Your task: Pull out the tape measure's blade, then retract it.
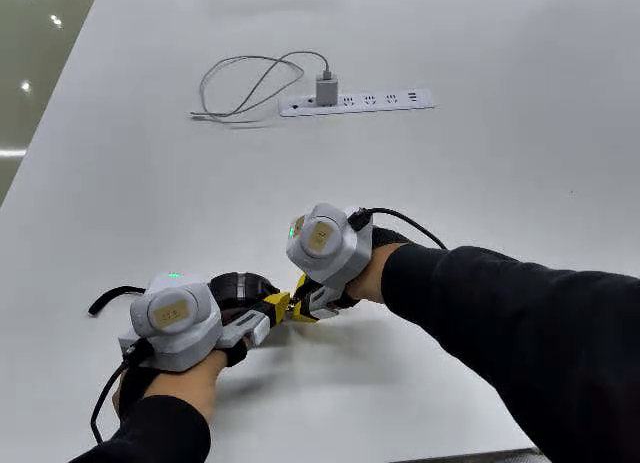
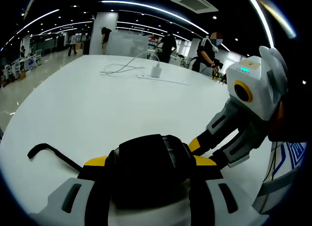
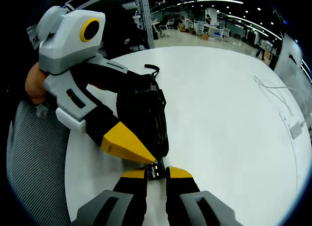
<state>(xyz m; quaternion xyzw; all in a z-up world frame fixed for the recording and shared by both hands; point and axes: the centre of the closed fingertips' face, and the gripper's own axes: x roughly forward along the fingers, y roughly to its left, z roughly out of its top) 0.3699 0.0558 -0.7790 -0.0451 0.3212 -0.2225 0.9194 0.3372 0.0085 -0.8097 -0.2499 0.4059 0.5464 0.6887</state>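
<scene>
Chunky black ribbed tape measure (image 2: 151, 170) near the smooth white tabletop's (image 1: 480, 183) front edge, clamped in the left gripper (image 1: 268, 309). The right gripper (image 3: 156, 177) pinches its tiny metal blade tip (image 3: 156, 169), and the blade itself is mostly hidden.

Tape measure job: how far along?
Done: left gripper is clamped on the tape measure. In hand: right gripper pinches the blade tip at the case mouth. Left: no blade length shows drawn out, so the pull and the retraction both look outstanding.
</scene>
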